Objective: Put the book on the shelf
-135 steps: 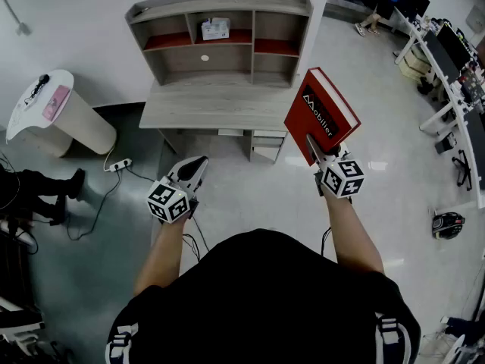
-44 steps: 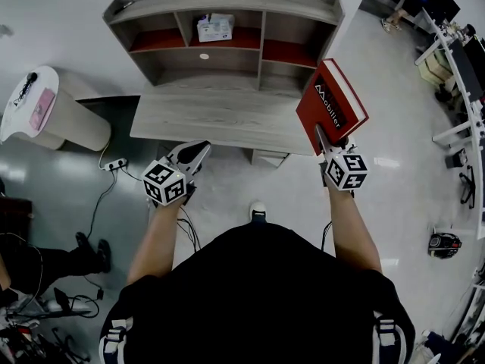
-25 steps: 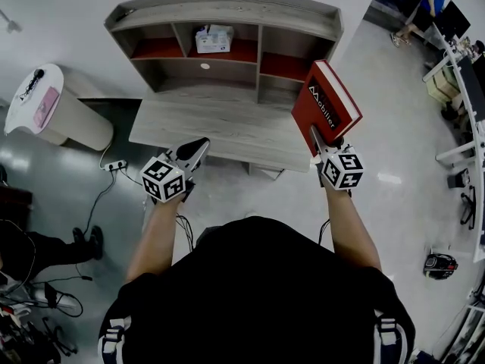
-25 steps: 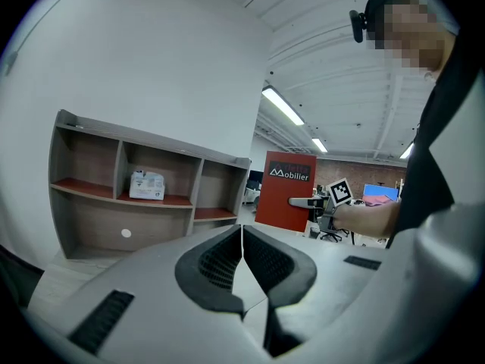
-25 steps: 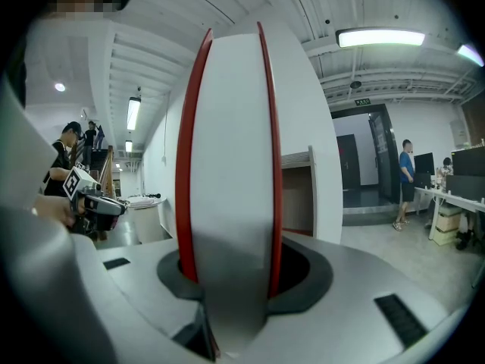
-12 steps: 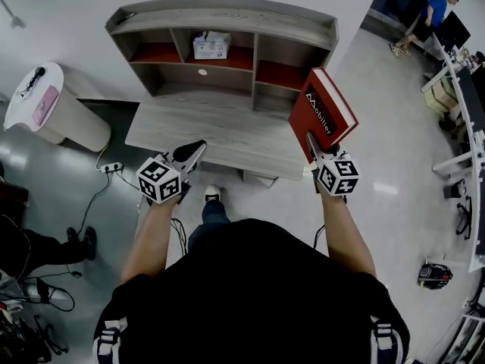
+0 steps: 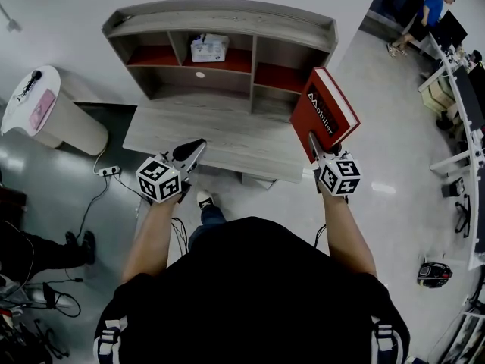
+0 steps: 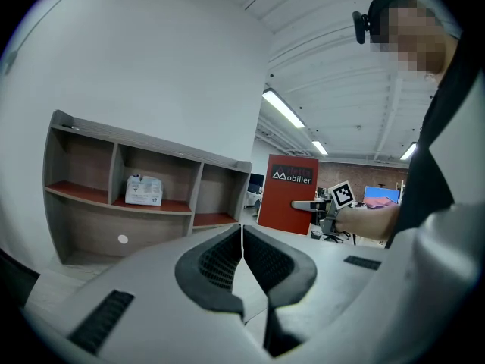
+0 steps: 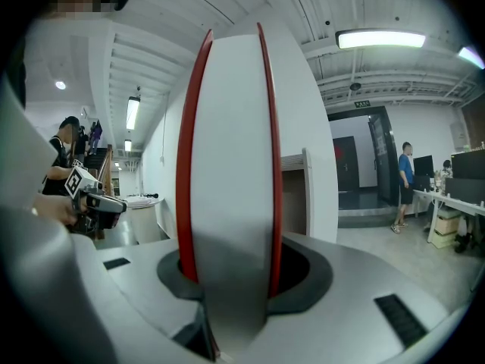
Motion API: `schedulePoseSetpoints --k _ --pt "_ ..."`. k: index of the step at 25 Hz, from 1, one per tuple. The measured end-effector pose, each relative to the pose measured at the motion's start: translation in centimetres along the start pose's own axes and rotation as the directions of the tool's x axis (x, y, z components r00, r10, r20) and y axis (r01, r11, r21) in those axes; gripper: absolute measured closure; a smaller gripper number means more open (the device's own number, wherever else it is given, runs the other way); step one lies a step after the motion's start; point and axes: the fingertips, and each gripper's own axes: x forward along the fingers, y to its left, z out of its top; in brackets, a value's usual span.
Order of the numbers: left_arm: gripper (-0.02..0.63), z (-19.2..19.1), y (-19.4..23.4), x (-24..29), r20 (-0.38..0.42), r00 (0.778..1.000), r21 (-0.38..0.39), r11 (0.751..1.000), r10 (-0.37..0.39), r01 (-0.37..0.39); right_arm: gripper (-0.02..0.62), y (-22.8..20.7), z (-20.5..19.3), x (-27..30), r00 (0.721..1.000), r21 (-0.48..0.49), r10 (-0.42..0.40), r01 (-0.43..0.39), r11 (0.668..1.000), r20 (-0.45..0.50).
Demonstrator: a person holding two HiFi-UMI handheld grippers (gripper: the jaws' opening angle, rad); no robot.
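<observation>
Holding book (image 7: 324, 112) upright by lower edge, right tongs (image 7: 313, 138) clamped on it; shelf (image 7: 220, 23) lies far-left of book, right compartment nearest. Left tongs (image 7: 198, 145) closed, empty, over bench (image 7: 227, 136).

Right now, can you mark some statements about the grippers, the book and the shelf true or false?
1. The right gripper is clamped on the red book. True.
2. The left gripper holds a second book. False: its jaws are together, with nothing between them.
3. The red book already stands on the shelf. False: it is held up in front of it.
4. A white box sits in the shelf's upper middle compartment. True.
</observation>
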Motion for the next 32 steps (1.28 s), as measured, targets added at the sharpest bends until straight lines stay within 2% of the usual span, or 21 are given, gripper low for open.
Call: schedulePoseSetpoints --k 21,32 --pt "0.581 0.3 4.6 2.3 -0.024 0.999 -0.008 0.999 -0.048 0.048 0.422 0.4 1.4 4.0 1.0 -0.011 -0.021 0.021 1.0 0.006" --pt "0.581 1.8 9.0 4.4 -0.043 0.996 -0.001 0.997 -0.083 0.083 0.422 0.2 2.3 6.8 0.999 -0.008 -0.044 0.044 0.999 0.005"
